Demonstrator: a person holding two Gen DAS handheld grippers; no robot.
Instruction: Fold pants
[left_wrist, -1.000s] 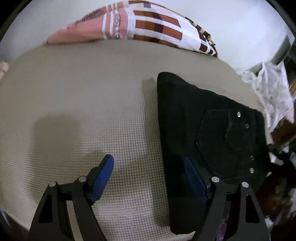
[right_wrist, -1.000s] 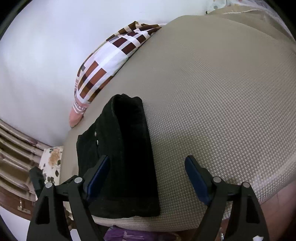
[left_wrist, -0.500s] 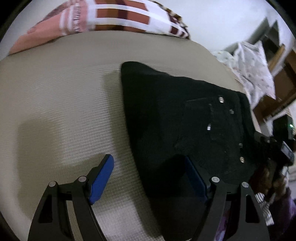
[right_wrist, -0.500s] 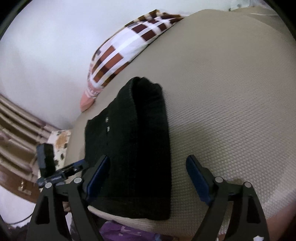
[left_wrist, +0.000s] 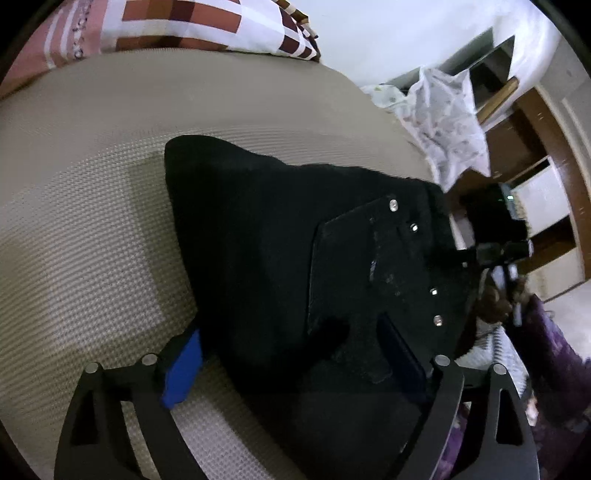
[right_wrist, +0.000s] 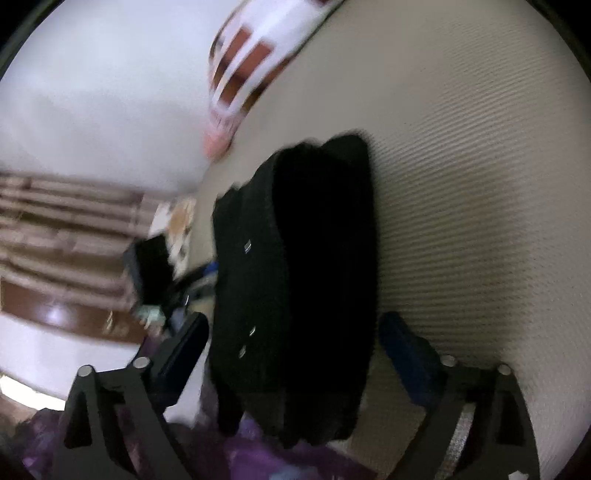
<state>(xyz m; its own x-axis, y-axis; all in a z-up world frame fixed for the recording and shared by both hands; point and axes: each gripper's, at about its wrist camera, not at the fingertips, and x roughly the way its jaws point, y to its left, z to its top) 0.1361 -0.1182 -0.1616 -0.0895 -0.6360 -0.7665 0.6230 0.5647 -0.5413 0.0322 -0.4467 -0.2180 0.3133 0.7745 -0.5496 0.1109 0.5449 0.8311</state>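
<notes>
The black pants (left_wrist: 280, 236) lie folded into a compact stack on the beige textured bed cover (left_wrist: 81, 206), near the bed's edge, back pocket with metal rivets facing up. They also show in the right wrist view (right_wrist: 299, 266), blurred. My left gripper (left_wrist: 291, 354) is open, its blue-padded fingers straddling the near end of the stack. My right gripper (right_wrist: 295, 347) is open too, its fingers either side of the stack's end that overhangs the bed edge. Neither gripper is closed on the cloth.
A brown, pink and white checked pillow (left_wrist: 192, 26) lies at the bed's far side against a white wall. Wooden furniture (left_wrist: 546, 206) and a white patterned cloth (left_wrist: 447, 122) stand beyond the bed edge. Purple fabric (right_wrist: 258, 454) lies below the edge.
Both grippers have moved in toward the folded pants, which now sit between each pair of open fingers. The pants have not visibly changed shape.
</notes>
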